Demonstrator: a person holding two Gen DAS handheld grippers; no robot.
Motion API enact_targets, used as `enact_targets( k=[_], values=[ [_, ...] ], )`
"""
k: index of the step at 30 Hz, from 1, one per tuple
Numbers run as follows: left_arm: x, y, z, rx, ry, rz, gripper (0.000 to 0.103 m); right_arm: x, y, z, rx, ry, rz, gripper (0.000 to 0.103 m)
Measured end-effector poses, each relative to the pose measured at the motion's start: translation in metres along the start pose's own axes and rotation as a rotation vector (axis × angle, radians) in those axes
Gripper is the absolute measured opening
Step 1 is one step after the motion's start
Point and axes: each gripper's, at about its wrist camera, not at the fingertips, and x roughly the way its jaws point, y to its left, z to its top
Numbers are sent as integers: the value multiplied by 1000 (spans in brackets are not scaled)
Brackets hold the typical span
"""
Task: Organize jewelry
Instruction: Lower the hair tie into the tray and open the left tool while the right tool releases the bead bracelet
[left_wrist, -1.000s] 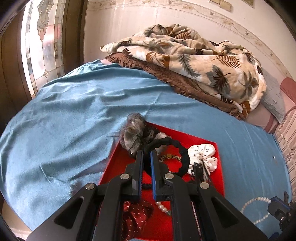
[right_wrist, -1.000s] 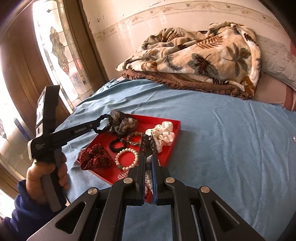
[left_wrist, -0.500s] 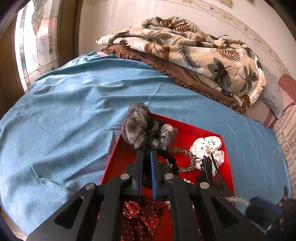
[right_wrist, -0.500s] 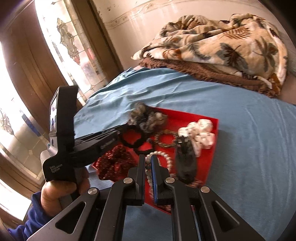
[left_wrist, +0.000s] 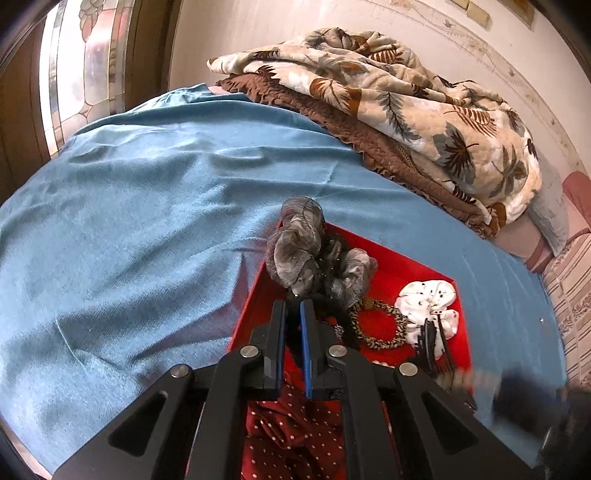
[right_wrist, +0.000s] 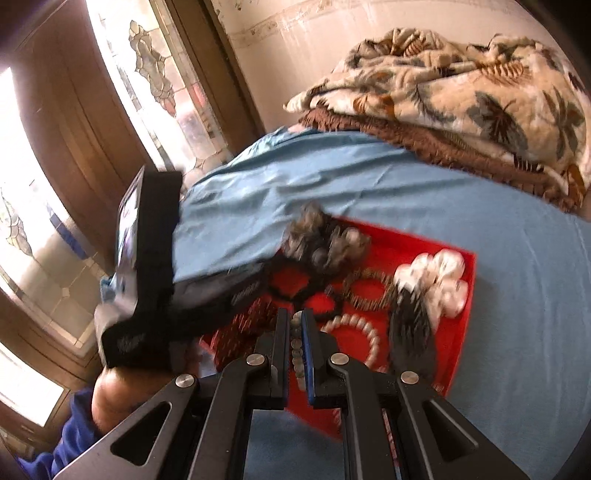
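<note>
A red tray (left_wrist: 406, 262) (right_wrist: 469, 295) lies on the blue bedsheet. It holds a grey scrunchie (left_wrist: 303, 247) (right_wrist: 325, 240), a white scrunchie (left_wrist: 428, 299) (right_wrist: 439, 280), a leopard hair tie (left_wrist: 376, 325), a dotted red scrunchie (left_wrist: 295, 432), a black claw clip (right_wrist: 410, 328) and a pearl bracelet (right_wrist: 354, 328). My left gripper (left_wrist: 293, 306) is shut on a black hair band (right_wrist: 303, 284) low over the tray. My right gripper (right_wrist: 294, 317) is shut on a pearl necklace (right_wrist: 296, 350) above the tray's near side.
A folded leaf-print blanket (left_wrist: 406, 99) (right_wrist: 461, 96) lies on a brown one at the back of the bed. A stained-glass window (left_wrist: 85, 62) (right_wrist: 155, 81) stands at the left. Pillows (left_wrist: 554, 218) lie at the right.
My left gripper has lowered the black hair band toward the tray beside the grey scrunchie. My right gripper has carried the pearl necklace left over the tray.
</note>
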Motion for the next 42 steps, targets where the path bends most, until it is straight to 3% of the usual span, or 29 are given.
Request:
enact_targets(
  k=[6, 12, 26, 42],
  values=[
    [-5, -10, -10, 12, 31, -45, 7, 14, -21, 36, 38, -15, -28, 7],
    [-14, -27, -21, 64, 54, -96, 7, 46, -41, 56, 81, 26, -34, 7],
    [13, -53, -48, 152, 206, -74, 7, 112, -76, 61, 145, 128, -73, 7],
    [25, -52, -48, 144, 223, -48, 7, 129, -88, 54, 164, 172, -93, 7]
  ],
)
